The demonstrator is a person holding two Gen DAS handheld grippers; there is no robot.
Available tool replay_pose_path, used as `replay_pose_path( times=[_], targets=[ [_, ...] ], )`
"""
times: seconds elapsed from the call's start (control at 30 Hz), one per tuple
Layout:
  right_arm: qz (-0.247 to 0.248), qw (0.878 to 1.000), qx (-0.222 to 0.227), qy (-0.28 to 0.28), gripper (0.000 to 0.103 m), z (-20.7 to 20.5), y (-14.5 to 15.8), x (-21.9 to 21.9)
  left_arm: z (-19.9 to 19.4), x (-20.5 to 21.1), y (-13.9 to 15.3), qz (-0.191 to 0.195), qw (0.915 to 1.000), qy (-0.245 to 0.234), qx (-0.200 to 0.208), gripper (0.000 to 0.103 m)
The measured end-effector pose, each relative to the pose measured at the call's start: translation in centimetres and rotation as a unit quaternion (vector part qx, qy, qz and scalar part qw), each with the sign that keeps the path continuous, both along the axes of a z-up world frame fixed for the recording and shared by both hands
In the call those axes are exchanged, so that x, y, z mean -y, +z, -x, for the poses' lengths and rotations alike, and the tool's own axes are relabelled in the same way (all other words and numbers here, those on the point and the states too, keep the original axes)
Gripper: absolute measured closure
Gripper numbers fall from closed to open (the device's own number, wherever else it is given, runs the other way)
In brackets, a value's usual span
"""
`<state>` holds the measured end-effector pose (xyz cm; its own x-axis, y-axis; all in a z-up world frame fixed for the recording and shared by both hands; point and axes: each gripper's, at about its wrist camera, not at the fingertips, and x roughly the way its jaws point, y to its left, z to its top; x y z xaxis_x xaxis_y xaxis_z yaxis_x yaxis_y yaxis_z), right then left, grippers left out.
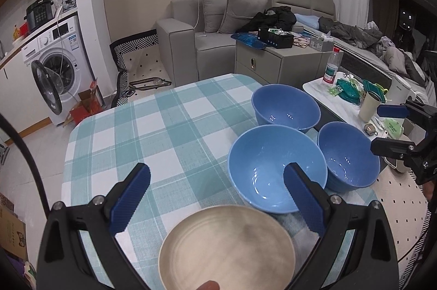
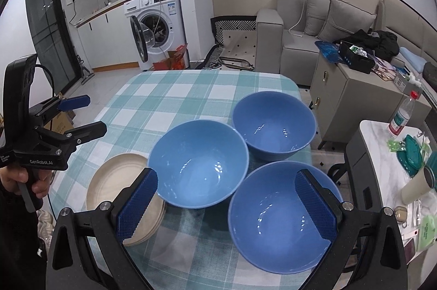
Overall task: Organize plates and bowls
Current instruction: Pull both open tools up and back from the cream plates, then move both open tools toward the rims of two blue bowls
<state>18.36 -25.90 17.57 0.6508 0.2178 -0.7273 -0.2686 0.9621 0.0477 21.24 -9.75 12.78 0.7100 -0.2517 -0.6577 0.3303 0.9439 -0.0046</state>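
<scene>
Three blue bowls and a stack of cream plates on a surface (image 2: pixel 153 96) covered with a teal and white checked cloth. Middle bowl (image 2: pixel 200 163) upright, just right of the cream plates (image 2: pixel 114 180), rim near or touching the top plate, cannot tell which. Far bowl (image 2: pixel 274 123) behind and to the right of the middle one, rims very near. Near bowl (image 2: pixel 278 216) at the right front edge of the surface, close under the right gripper (image 2: pixel 226 204). All three bowls empty, upright, not nested, arranged as a triangle. Right gripper above the gap between the middle bowl and the near bowl, jaws spread wide, holding nothing, blue ribbed pads (image 2: pixel 138 204) visible on both sides. Left gripper (image 1: pixel 217 202) above the cream plates (image 1: pixel 226 246), jaws spread wide as well, nothing between them; in the right wrist view the same gripper seen from the side at the left edge, above the surface, held by a hand (image 2: pixel 32 180). In the left wrist view, middle bowl (image 1: pixel 275 167) partly behind the right pad. Around the surface: washing machine (image 2: pixel 155 25) with open door, grey sofa (image 2: pixel 322 38), grey cabinet (image 1: pixel 278 60), side table with a plastic bottle (image 1: pixel 331 66) and a cup (image 1: pixel 368 105).
</scene>
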Motion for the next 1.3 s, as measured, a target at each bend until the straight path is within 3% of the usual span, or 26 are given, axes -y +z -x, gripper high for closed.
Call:
replay_pose_path(
  times=[0.47, 1.3],
  targets=[
    [-0.039, 0.997, 0.025, -0.062, 0.001, -0.8, 2.2, 5.3, -2.4, 2.8, 1.8, 0.001, 0.9994, -0.033, 0.013, 0.004],
    [-0.055, 0.994, 0.014, -0.094, 0.001, -5.1, 1.3, 8.9, -6.6, 7.3, 1.4, 0.000, 0.9980, -0.063, -0.002, 0.004]
  ],
)
